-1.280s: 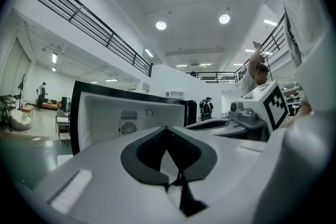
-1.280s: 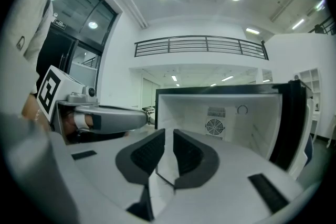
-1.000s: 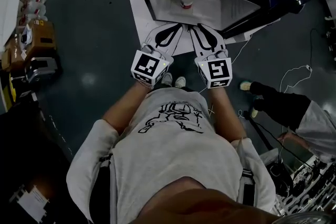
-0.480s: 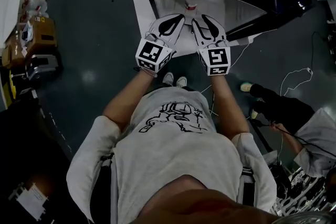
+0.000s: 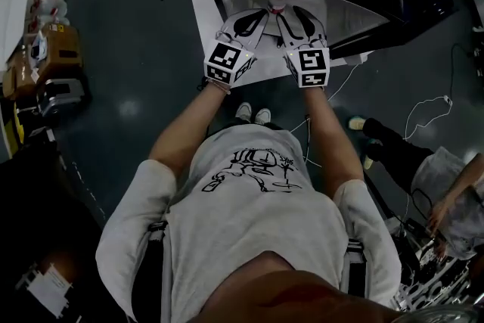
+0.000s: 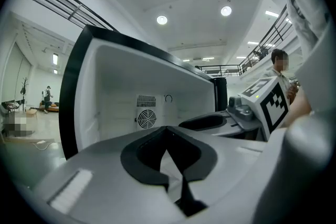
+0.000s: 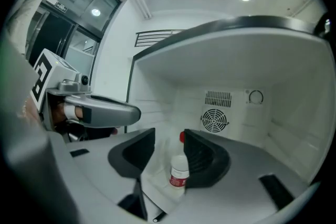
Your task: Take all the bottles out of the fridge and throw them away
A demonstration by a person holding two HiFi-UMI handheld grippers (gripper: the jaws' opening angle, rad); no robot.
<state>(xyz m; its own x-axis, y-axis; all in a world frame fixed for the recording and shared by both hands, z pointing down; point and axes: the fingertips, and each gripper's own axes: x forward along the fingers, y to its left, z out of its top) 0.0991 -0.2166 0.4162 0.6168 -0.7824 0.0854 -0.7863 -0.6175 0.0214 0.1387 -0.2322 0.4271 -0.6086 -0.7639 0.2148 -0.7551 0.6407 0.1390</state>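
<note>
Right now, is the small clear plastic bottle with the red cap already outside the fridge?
No, the small clear red-capped bottle stands inside the white-walled fridge.

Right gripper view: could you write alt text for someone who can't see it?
A bottle with a red cap stands inside a white fridge, seen in the gap between the jaws of the right tool, which have just been opening and do not grip it. The left tool shows at left.

Lab hall: equipment clutter (image 5: pixel 54 49), polished floor (image 5: pixel 144 26)
</note>
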